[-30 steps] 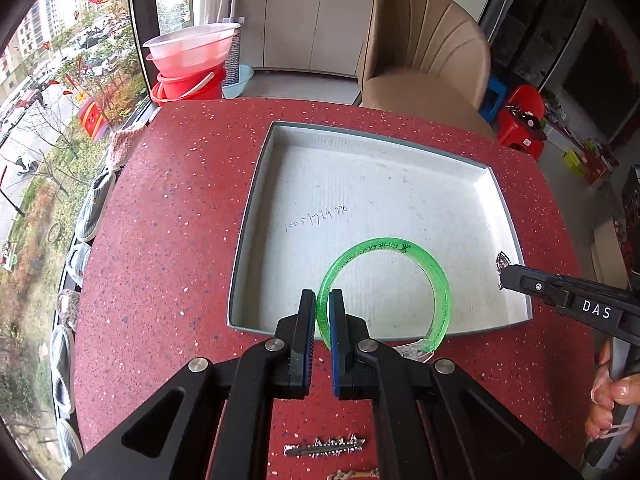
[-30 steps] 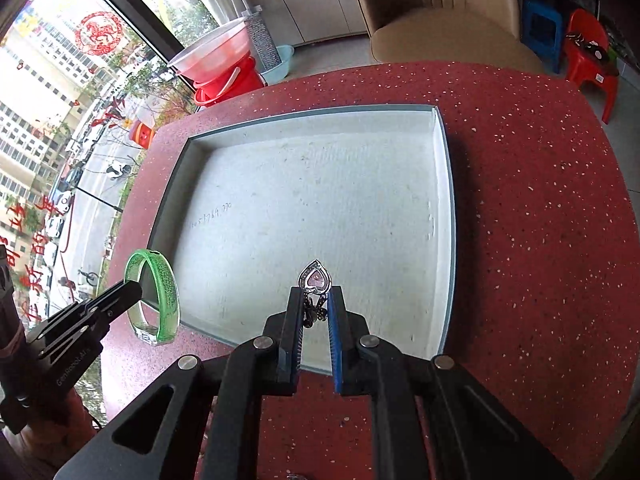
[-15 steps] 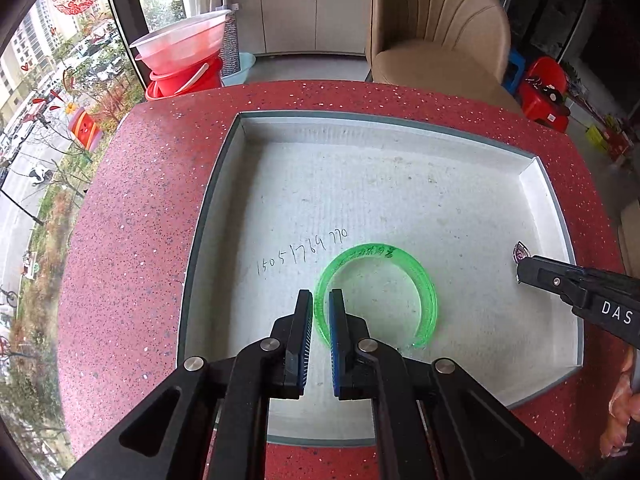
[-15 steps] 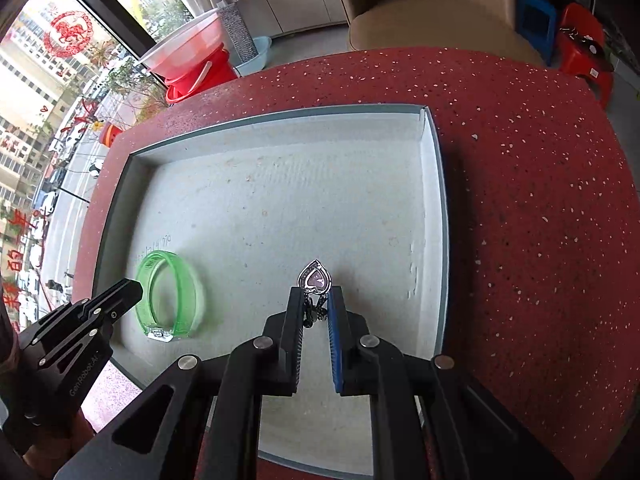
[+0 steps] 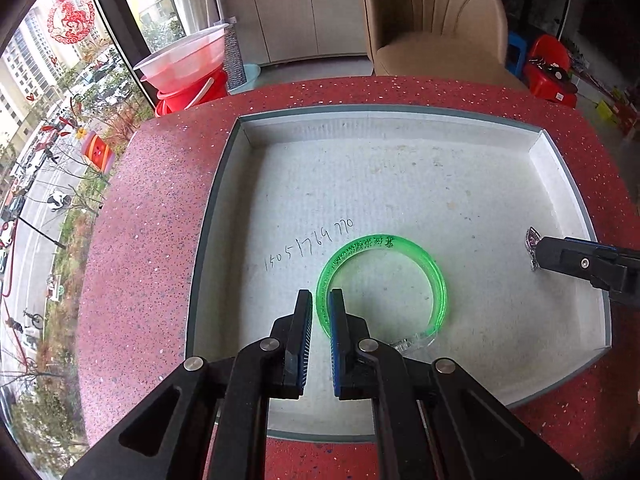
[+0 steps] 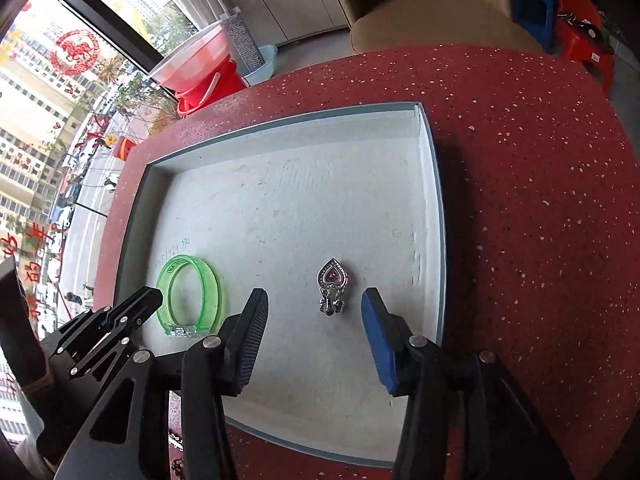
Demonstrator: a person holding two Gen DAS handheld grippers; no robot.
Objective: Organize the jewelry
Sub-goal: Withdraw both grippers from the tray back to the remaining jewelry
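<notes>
Both tongs have come down into the tray (image 5: 560, 168) since a second ago, and the heart pendant (image 6: 334, 285), pinched then, now lies loose on the tray floor between the right tongs (image 6: 316, 300), whose jaws are opening wide. Left tongs (image 5: 320, 308) are just starting to open, the green bangle's (image 5: 400, 248) rim still between the pads, barely gripped, the bangle resting on the tray floor. Around the tray spreads a red speckled worktop (image 5: 140, 240), with a tan chair (image 5: 432, 28) and red buckets (image 5: 192, 92) beyond
</notes>
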